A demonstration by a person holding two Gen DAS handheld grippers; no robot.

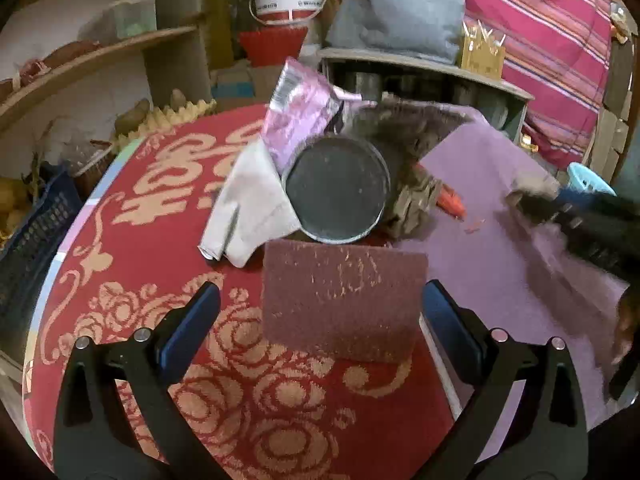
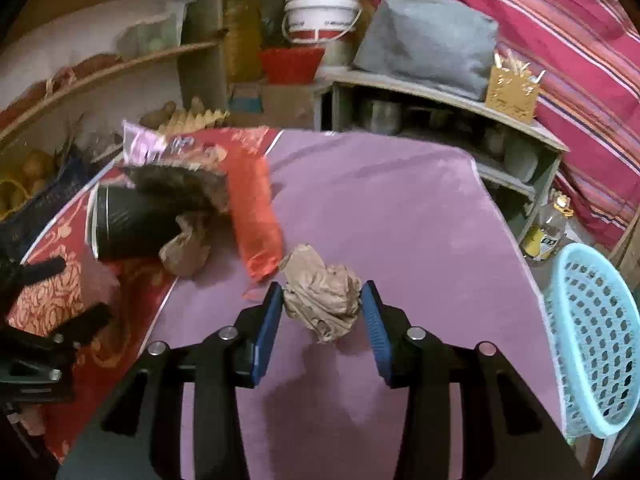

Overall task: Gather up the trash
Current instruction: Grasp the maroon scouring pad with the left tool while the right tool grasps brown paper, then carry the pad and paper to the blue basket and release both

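While the right gripper (image 2: 322,306) has its fingers clamped on the crumpled brown paper (image 2: 323,296), lift straight, then carry toward the blue basket (image 2: 596,344) at three o'clock; the left gripper (image 1: 320,316) fingers stand apart around the maroon pad (image 1: 344,300).

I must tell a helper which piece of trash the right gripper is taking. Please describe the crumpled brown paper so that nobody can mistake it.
Find the purple cloth on the table. Near its front, the right gripper has its blue fingers on both sides of a crumpled brown paper ball. A similar brown wad lies farther left against the black can; this one lies alone, right of the orange bag.
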